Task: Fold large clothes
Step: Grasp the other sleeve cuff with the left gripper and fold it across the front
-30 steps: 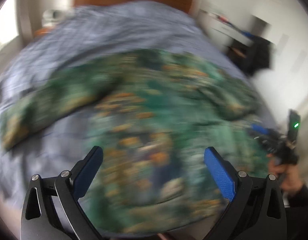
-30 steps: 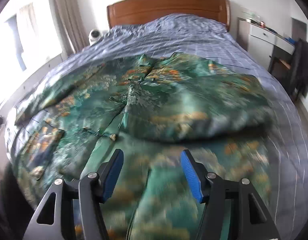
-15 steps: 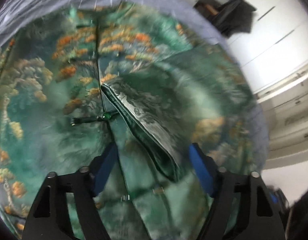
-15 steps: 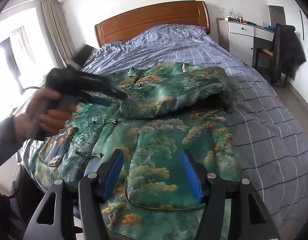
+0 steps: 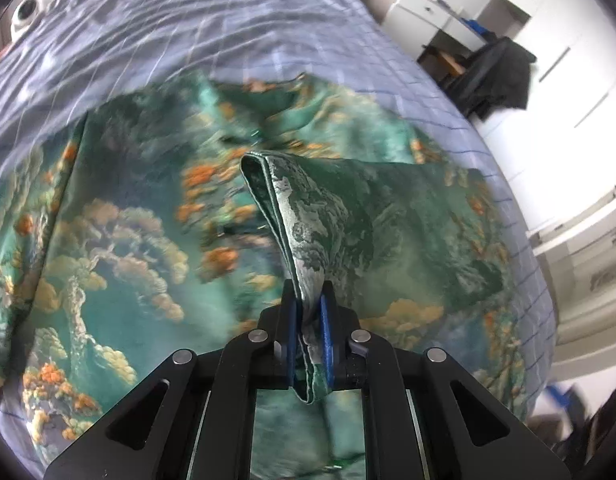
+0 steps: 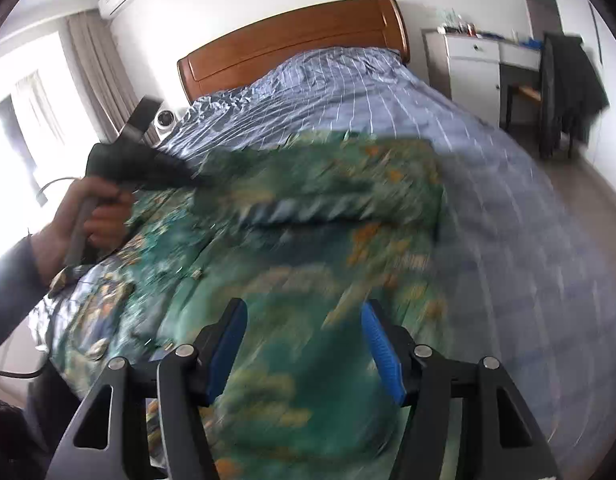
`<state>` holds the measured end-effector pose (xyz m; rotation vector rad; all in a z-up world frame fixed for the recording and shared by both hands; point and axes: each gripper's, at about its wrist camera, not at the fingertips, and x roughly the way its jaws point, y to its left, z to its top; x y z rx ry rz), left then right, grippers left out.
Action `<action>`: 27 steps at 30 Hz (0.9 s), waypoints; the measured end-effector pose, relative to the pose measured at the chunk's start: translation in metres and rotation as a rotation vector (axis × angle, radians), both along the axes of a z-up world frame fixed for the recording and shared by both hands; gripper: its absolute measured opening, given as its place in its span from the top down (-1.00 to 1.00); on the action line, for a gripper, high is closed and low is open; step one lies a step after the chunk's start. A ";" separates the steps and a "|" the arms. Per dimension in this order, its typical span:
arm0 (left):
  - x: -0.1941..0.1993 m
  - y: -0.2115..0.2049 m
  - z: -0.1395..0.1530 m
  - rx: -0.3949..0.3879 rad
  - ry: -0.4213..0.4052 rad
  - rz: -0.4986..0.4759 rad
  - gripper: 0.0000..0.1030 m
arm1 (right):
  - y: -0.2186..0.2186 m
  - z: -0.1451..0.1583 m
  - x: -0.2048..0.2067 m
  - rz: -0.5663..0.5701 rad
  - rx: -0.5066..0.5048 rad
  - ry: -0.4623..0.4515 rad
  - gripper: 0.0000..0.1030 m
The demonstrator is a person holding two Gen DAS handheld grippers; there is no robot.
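A large green robe with orange and cream cloud print (image 5: 120, 240) lies spread on the bed; it also shows in the right wrist view (image 6: 308, 248). My left gripper (image 5: 308, 328) is shut on a folded edge of the robe's sleeve (image 5: 304, 216) and lifts it above the cloth. In the right wrist view the left gripper (image 6: 188, 178) shows at the left, pinching the robe. My right gripper (image 6: 304, 348) is open and empty, above the robe's lower part.
The bed has a blue checked cover (image 6: 367, 92) and a wooden headboard (image 6: 292, 40). A white cabinet (image 6: 471, 64) and a dark garment on a chair (image 6: 571, 84) stand at the right. A small white camera (image 6: 165, 119) sits at the bed's left.
My left gripper has closed on the folded sleeve edge and raised it. My right gripper has shifted over the robe, still open; its view is blurred by motion.
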<state>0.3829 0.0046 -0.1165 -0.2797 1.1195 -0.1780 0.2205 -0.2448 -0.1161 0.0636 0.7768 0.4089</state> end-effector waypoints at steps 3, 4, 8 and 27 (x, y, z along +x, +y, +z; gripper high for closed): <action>0.003 -0.006 -0.020 0.020 0.019 -0.003 0.82 | -0.002 0.007 0.048 -0.013 -0.072 -0.023 -0.18; 0.006 -0.008 -0.021 0.031 0.016 -0.004 0.81 | -0.004 0.007 0.068 -0.025 -0.089 -0.018 -0.18; -0.001 -0.010 -0.021 0.054 -0.003 -0.013 0.81 | -0.009 0.007 0.140 -0.066 -0.082 0.025 -0.18; -0.014 -0.007 -0.048 0.066 0.001 -0.047 0.73 | 0.016 -0.082 0.313 -0.088 -0.105 0.252 0.34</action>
